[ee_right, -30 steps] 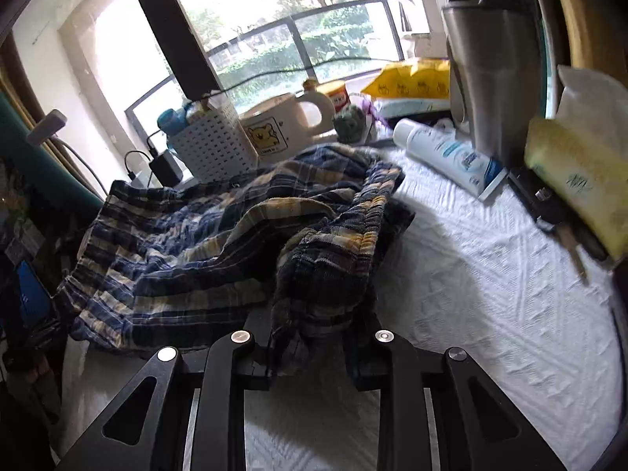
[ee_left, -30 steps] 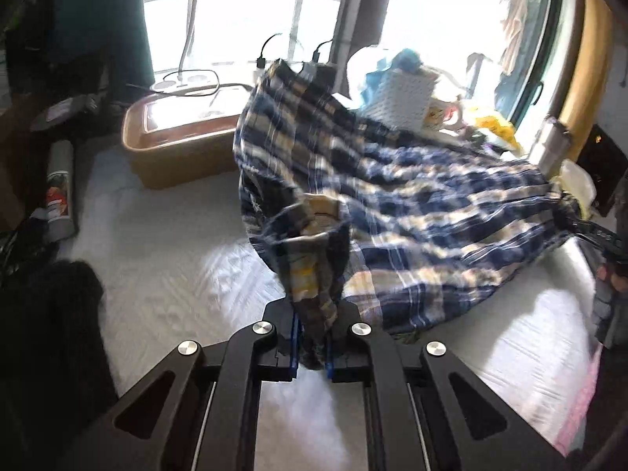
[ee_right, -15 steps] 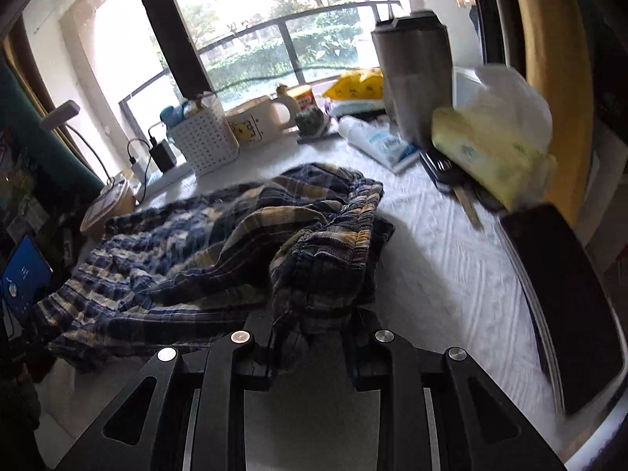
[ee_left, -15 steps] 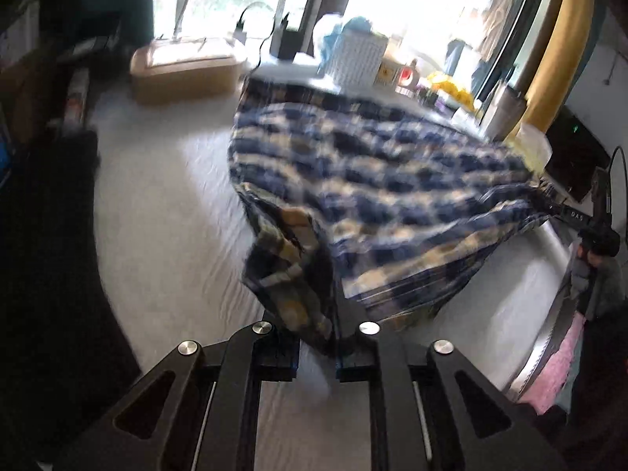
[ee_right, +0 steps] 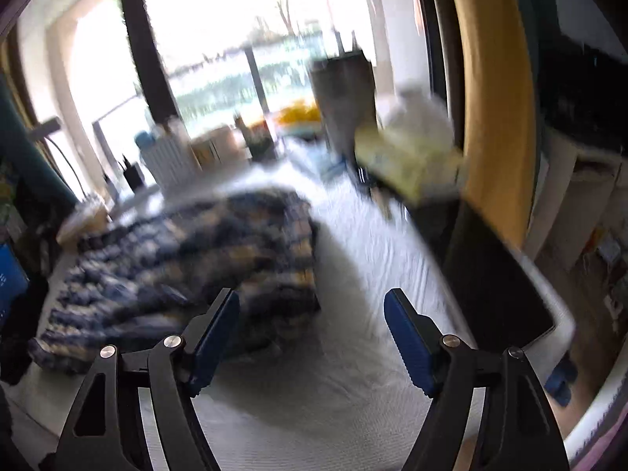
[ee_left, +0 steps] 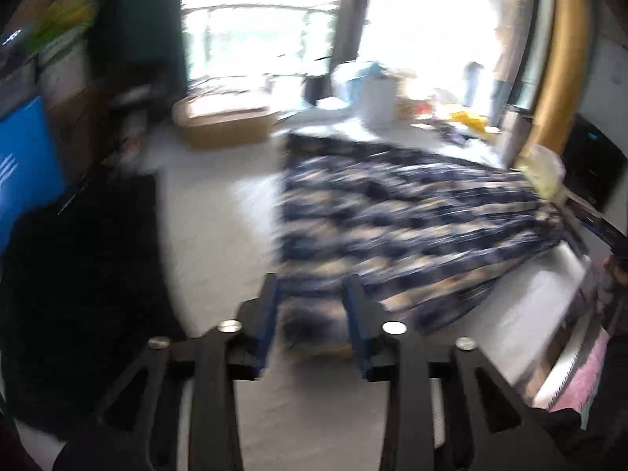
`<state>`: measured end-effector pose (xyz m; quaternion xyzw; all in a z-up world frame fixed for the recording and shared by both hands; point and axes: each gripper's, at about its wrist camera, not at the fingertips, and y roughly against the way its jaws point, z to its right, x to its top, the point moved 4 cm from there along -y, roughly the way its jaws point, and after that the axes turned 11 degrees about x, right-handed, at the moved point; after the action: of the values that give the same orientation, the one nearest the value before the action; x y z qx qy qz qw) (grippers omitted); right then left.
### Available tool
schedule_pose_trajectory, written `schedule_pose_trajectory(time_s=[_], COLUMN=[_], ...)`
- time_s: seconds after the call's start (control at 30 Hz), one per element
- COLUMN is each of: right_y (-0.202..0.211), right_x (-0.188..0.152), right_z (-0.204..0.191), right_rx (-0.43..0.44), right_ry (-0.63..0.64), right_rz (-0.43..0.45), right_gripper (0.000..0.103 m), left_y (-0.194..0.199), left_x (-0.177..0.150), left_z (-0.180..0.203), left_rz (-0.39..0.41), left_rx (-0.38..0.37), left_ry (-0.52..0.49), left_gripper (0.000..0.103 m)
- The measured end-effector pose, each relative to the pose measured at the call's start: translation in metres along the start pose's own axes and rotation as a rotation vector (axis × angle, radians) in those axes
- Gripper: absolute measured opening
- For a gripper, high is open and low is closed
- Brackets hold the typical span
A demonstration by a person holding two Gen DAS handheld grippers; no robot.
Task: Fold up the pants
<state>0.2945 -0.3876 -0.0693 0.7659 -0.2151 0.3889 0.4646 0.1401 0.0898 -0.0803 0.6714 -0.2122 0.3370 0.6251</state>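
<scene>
Both jaws having just opened, the left hand-held gripper [ee_left: 312,316] and right hand-held gripper [ee_right: 312,329] release the plaid pants [ee_left: 400,219], spread on the white tabletop [ee_right: 353,373], folding yet to begin.

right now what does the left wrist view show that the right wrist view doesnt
Only the left wrist view: the tan box by the window, a dark cloth on the table's left, and the left gripper, jaws just opened over the pants' near edge.

Only the right wrist view: the tall steel tumbler, the yellow tissue pack, and the right gripper, jaws just spread wide, off the cloth.

Both: the plaid pants lying on the white table cover.
</scene>
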Motion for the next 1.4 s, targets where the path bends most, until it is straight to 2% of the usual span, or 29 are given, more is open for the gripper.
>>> schedule_pose_trajectory(time_s=[0.13, 0.2, 0.27, 0.33, 0.43, 0.6, 0.7, 0.83, 0.93, 1.1, 1.23, 1.4], right_y=[-0.012, -0.031, -0.049, -0.064, -0.085, -0.113, -0.105, -0.094, -0.088, -0.07, -0.067, -0.079], right_x=[0.006, 0.001, -0.006, -0.013, -0.022, -0.046, -0.05, -0.055, -0.055, -0.045, -0.032, -0.014], right_z=[-0.053, -0.081, -0.099, -0.111, -0.112, -0.096, -0.099, -0.097, -0.099, -0.104, -0.106, -0.102], right_rx=[0.111, 0.149, 0.157, 0.166, 0.158, 0.105, 0.1, 0.085, 0.073, 0.064, 0.057, 0.046], right_ry=[0.097, 0.16, 0.199, 0.226, 0.229, 0.19, 0.203, 0.199, 0.192, 0.214, 0.226, 0.234], right_rz=[-0.003, -0.04, -0.076, -0.111, -0.171, -0.302, -0.284, -0.282, -0.277, -0.238, -0.217, -0.212], right_gripper=[0.078, 0.078, 0.078, 0.078, 0.078, 0.078, 0.078, 0.078, 0.078, 0.078, 0.078, 0.078], left_y=[-0.018, -0.032, -0.049, -0.069, -0.081, -0.074, -0.07, -0.056, -0.045, -0.04, -0.057, -0.097], left_x=[0.012, 0.012, 0.007, 0.002, -0.01, -0.016, -0.023, -0.026, -0.011, 0.028, 0.058, 0.078], left_z=[0.063, 0.088, 0.102, 0.109, 0.108, 0.094, 0.085, 0.067, 0.059, 0.064, 0.077, 0.084], left_rz=[0.007, 0.009, -0.025, -0.084, -0.132, -0.14, -0.149, -0.157, -0.116, -0.03, 0.009, -0.023], left_rx=[-0.107, -0.098, -0.088, -0.091, -0.088, -0.091, -0.072, -0.035, -0.018, -0.032, -0.04, -0.06], left_ry=[-0.109, -0.174, -0.215, -0.223, -0.234, -0.217, -0.238, -0.265, -0.266, -0.296, -0.353, -0.364], left_gripper=[0.044, 0.044, 0.044, 0.044, 0.046, 0.06, 0.066, 0.066, 0.066, 0.066, 0.066, 0.066])
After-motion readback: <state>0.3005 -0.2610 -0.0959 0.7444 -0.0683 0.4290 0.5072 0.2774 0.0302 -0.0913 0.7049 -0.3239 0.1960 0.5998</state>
